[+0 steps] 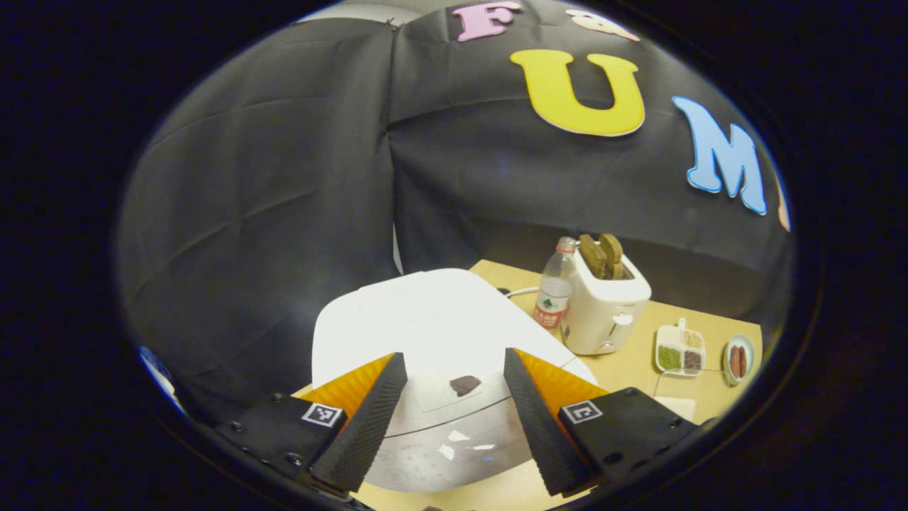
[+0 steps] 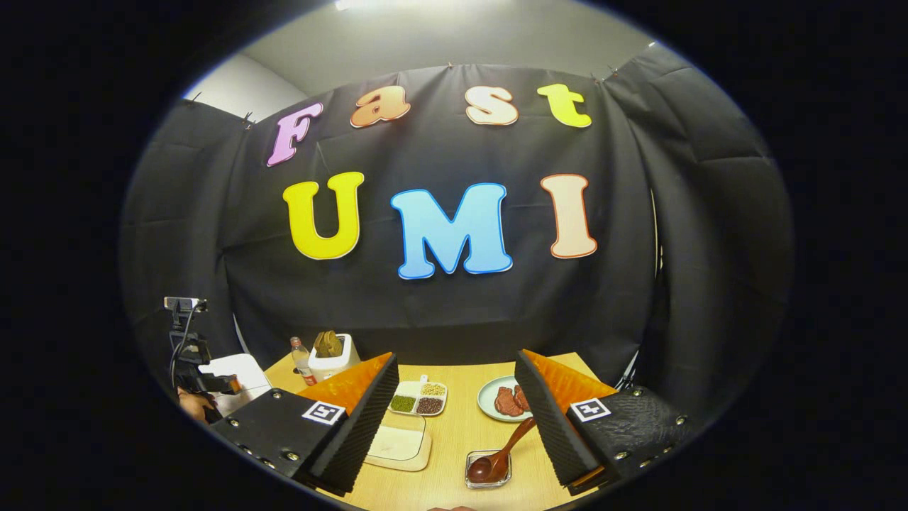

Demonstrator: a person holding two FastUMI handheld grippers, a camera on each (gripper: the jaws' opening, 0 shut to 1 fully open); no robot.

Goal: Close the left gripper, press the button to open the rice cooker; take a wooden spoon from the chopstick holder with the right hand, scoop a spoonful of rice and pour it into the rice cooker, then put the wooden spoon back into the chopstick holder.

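In the left gripper view, the white rice cooker [image 1: 433, 319] sits close below with its lid down and a small dark button [image 1: 465, 385] near the front. My left gripper [image 1: 454, 358] hovers open over it, a finger on each side of the button, touching nothing. In the right gripper view, my right gripper [image 2: 454, 358] is open and empty above the table. A brown wooden spoon [image 2: 500, 454] rests with its bowl in a small clear holder [image 2: 488, 477], handle leaning up to the right near the right finger. A white tray of rice [image 2: 401, 441] lies left of it.
A white toaster [image 1: 603, 305] with bread and a plastic bottle [image 1: 555, 287] stand right of the cooker. A divided dish of beans [image 2: 418, 399] and a plate of meat [image 2: 496, 399] lie mid-table. The other gripper [image 2: 191, 355] and a hand [image 2: 188, 406] show by the cooker [image 2: 237, 376].
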